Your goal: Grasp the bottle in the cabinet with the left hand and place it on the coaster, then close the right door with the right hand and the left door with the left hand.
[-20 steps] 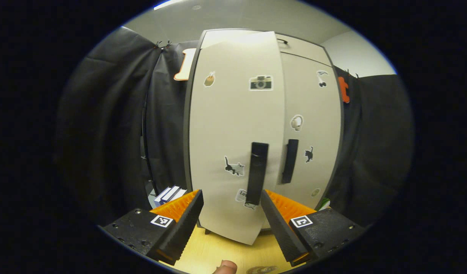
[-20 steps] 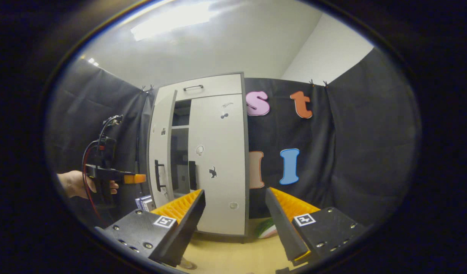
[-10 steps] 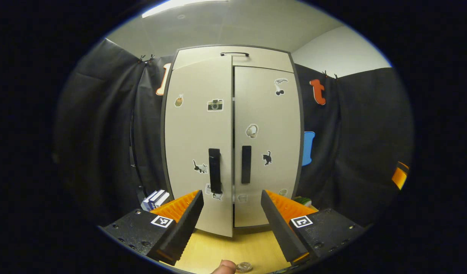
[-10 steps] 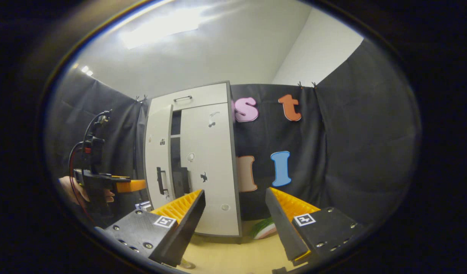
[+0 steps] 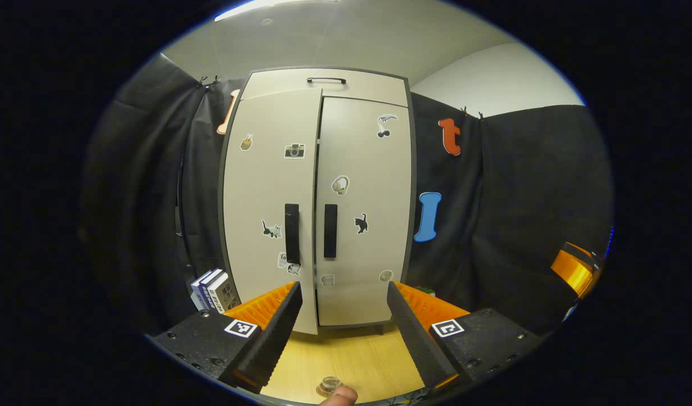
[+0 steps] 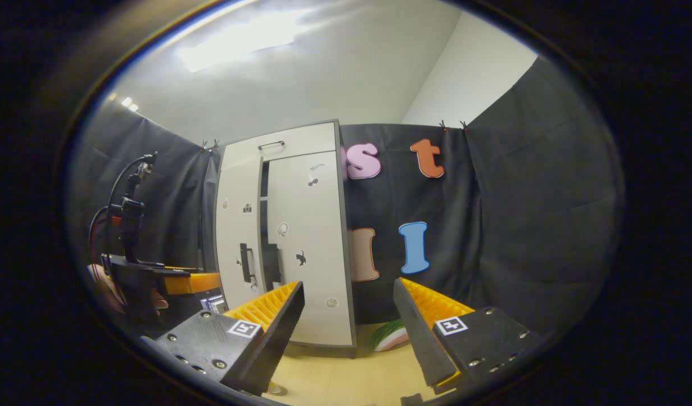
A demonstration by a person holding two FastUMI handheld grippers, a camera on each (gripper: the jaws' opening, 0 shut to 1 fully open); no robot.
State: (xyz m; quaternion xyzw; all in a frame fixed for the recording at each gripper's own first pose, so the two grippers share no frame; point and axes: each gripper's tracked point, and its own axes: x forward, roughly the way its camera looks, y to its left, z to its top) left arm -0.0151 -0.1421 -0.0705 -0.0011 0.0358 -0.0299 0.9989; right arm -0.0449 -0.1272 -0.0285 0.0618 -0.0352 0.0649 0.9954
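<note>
The grey cabinet (image 5: 318, 192) stands ahead on the wooden table. Its right door (image 5: 363, 214) is shut. Its left door (image 5: 264, 214) stands slightly ajar, and a narrow dark gap (image 6: 263, 214) shows between the doors in the right gripper view. My left gripper (image 5: 343, 338) is open and empty, a short way back from the two black handles (image 5: 292, 234). What looks like the bottle's clear round top (image 5: 329, 386) shows at the bottom edge beside a fingertip (image 5: 337, 397). My right gripper (image 6: 349, 332) is open and empty, off to the cabinet's right. The left gripper (image 6: 182, 280) also appears there, held by a hand.
Small books (image 5: 211, 287) stand left of the cabinet. A watermelon-slice object (image 6: 391, 337) lies at the cabinet's right foot. Black cloth walls surround the table (image 5: 346, 361). The right gripper's orange finger (image 5: 574, 265) shows far right in the left gripper view.
The left door has swung from wide open to almost shut. My left gripper has drawn back from the cabinet. The right gripper has barely moved.
</note>
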